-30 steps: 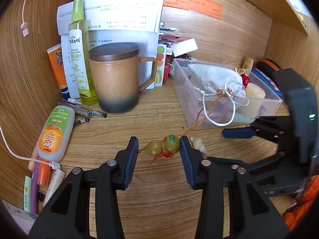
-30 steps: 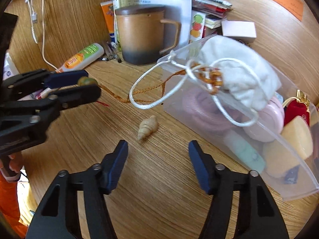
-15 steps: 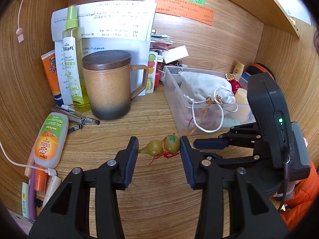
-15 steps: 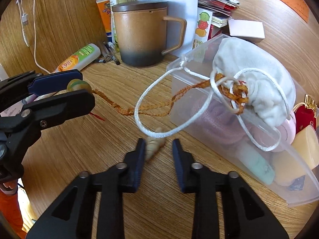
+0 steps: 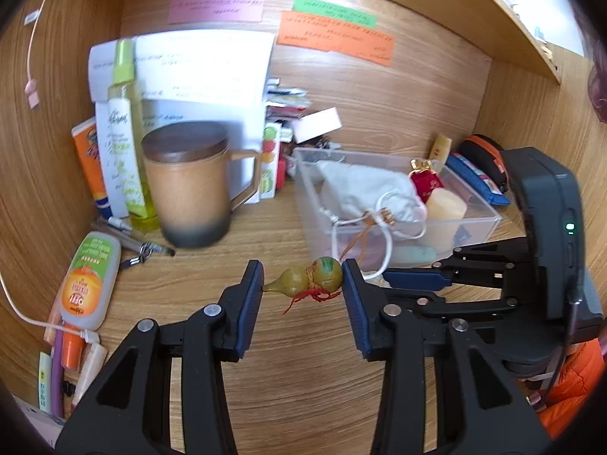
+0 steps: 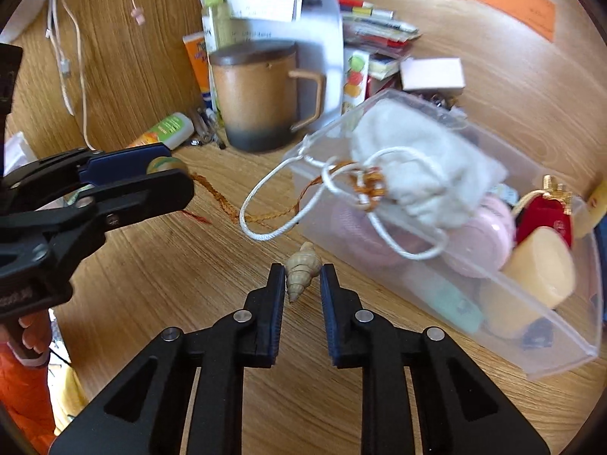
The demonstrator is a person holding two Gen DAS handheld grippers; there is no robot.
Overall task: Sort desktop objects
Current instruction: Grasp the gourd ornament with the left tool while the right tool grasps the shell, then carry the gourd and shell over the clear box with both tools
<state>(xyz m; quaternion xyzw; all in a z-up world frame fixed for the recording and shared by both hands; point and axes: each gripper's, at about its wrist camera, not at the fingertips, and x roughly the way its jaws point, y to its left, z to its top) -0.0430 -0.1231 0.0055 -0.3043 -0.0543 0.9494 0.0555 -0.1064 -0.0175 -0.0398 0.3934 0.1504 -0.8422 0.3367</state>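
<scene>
Cluttered wooden worktop: the left gripper clamps a gourd charm, the right gripper pinches a shell beside the half-filled clear bin; neither binned yet.

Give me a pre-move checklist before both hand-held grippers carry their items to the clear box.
1. Left hand-held gripper clamped on the gourd charm: ok.
2. Right hand-held gripper gripping the shell: cannot tell, the fingers flank it with thin gaps showing.
3. Orange cord from the gourd charm free: not ok, it runs into the white drawstring loop.
4. Room in the clear box: cannot tell, it looks crowded.
5. Mug clear of the path: ok.
</scene>
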